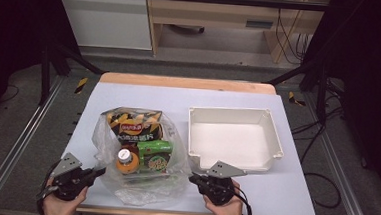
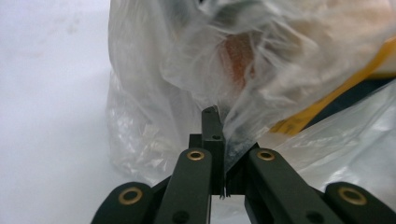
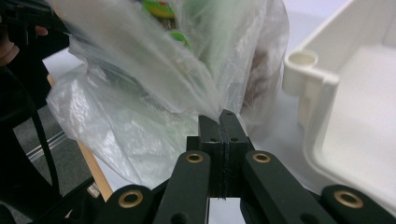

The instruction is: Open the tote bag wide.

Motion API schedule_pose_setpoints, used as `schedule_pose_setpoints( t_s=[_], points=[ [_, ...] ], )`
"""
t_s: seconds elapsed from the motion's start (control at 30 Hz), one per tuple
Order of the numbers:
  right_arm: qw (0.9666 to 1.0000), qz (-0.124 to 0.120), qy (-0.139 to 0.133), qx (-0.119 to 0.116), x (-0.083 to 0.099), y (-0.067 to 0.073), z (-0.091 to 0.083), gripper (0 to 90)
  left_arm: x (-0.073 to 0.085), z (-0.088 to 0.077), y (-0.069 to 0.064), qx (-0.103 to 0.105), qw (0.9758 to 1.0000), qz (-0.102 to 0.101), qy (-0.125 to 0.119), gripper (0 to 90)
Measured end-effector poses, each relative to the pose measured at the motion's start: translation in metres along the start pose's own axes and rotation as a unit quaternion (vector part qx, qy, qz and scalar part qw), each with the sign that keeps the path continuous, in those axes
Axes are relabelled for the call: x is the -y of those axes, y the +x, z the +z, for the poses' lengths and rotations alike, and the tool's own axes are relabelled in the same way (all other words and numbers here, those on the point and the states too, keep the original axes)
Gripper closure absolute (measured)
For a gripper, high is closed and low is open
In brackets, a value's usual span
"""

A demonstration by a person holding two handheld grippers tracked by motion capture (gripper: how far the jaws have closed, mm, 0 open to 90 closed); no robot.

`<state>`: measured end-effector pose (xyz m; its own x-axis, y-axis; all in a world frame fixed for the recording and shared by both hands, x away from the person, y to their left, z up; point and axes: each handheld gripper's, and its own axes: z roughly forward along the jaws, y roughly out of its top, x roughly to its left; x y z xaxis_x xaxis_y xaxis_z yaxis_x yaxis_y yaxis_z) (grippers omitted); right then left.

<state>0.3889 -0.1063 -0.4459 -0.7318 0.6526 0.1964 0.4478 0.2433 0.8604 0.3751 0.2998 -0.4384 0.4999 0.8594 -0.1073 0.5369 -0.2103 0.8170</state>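
Your left gripper (image 1: 99,171) and right gripper (image 1: 192,178) are each clamped on a thin pinch of the bag (image 1: 108,132), at its near left and near right edges. The bag lies at the near middle of the table (image 1: 283,193), holding a bottle (image 1: 126,160), a green pack (image 1: 154,154) and chips (image 1: 133,125). Pull the edges apart unevenly and the film could tear or slip free. Lift too fast and the bottle may roll out. The tray (image 1: 276,138) stands just right of it; a swing could knock it.
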Motion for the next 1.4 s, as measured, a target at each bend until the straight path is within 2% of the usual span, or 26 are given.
schedule_pose_setpoints(
  t_s=[0.13, 0.2, 0.3, 0.37, 0.4, 0.57, 0.7, 0.77, 0.83, 0.87, 0.97, 1.0, 1.07, 1.13, 1.17, 1.3, 1.33, 1.4],
  points=[
    [0.9997, 0.006, 0.021, 0.006, 0.007, -0.002, 0.012, 90.0, 0.005, 0.010, 0.003, -0.011, 0.9998, 0.006, 0.017, 89.0],
    [0.9995, 0.008, 0.029, 0.012, 0.009, -0.002, 0.017, 90.0, 0.010, 0.018, 0.006, -0.013, 0.9995, 0.001, 0.028, 88.9],
    [0.9991, 0.008, 0.036, 0.021, 0.011, -0.003, 0.024, 90.0, 0.013, 0.023, 0.009, -0.009, 0.9994, -0.006, 0.034, 88.9],
    [0.9983, 0.015, 0.045, 0.035, 0.013, -0.005, 0.032, 90.0, 0.016, 0.029, 0.012, -0.005, 0.9992, -0.010, 0.039, 88.2],
    [0.9979, 0.016, 0.049, 0.040, 0.014, -0.005, 0.035, 90.0, 0.017, 0.030, 0.012, -0.007, 0.9991, -0.007, 0.041, 87.4],
    [0.9970, 0.008, 0.057, 0.052, 0.017, -0.004, 0.045, 89.5, 0.018, 0.034, 0.012, -0.012, 0.9992, 0.009, 0.037, 82.4],
    [0.9972, 0.001, 0.055, 0.051, 0.017, -0.004, 0.045, 84.3, 0.018, 0.033, 0.011, -0.017, 0.9992, 0.016, 0.031, 77.8],
    [0.9978, -0.001, 0.046, 0.049, 0.016, -0.004, 0.039, 72.6, 0.018, 0.032, 0.011, -0.018, 0.9992, 0.022, 0.030, 75.4],
    [0.9987, -0.009, 0.030, 0.041, 0.015, -0.004, 0.031, 65.2, 0.018, 0.032, 0.010, -0.018, 0.9992, 0.022, 0.028, 75.1],
    [0.9987, -0.009, 0.030, 0.041, 0.015, -0.004, 0.031, 65.2, 0.018, 0.032, 0.010, -0.018, 0.9992, 0.022, 0.028, 75.0],
    [0.9993, -0.019, -0.001, 0.032, 0.013, -0.001, 0.014, 51.4, 0.018, 0.032, 0.010, -0.019, 0.9990, 0.026, 0.030, 74.9],
    [0.9989, -0.030, -0.019, 0.031, 0.009, 0.002, 0.003, 45.0, 0.018, 0.032, 0.010, -0.020, 0.9990, 0.026, 0.031, 74.6],
    [0.9986, -0.034, -0.027, 0.029, 0.007, 0.004, -0.002, 42.5, 0.018, 0.032, 0.010, -0.020, 0.9990, 0.026, 0.030, 74.2],
    [0.9971, -0.044, -0.054, 0.029, -0.005, 0.009, -0.015, 37.4, 0.018, 0.032, 0.010, -0.022, 0.9989, 0.028, 0.030, 73.8],
    [0.9971, -0.044, -0.054, 0.029, -0.005, 0.009, -0.015, 37.4, 0.018, 0.032, 0.010, -0.022, 0.9989, 0.028, 0.030, 73.8],
    [0.9939, -0.047, -0.094, 0.035, -0.025, 0.014, -0.030, 29.8, 0.018, 0.032, 0.011, -0.022, 0.9990, 0.027, 0.028, 72.7],
    [0.9925, -0.047, -0.109, 0.030, -0.036, 0.015, -0.034, 28.0, 0.018, 0.032, 0.011, -0.023, 0.9990, 0.028, 0.028, 72.4],
    [0.9915, -0.047, -0.117, 0.030, -0.041, 0.015, -0.036, 27.6, 0.019, 0.032, 0.011, -0.023, 0.9990, 0.028, 0.028, 72.3]
  ],
)
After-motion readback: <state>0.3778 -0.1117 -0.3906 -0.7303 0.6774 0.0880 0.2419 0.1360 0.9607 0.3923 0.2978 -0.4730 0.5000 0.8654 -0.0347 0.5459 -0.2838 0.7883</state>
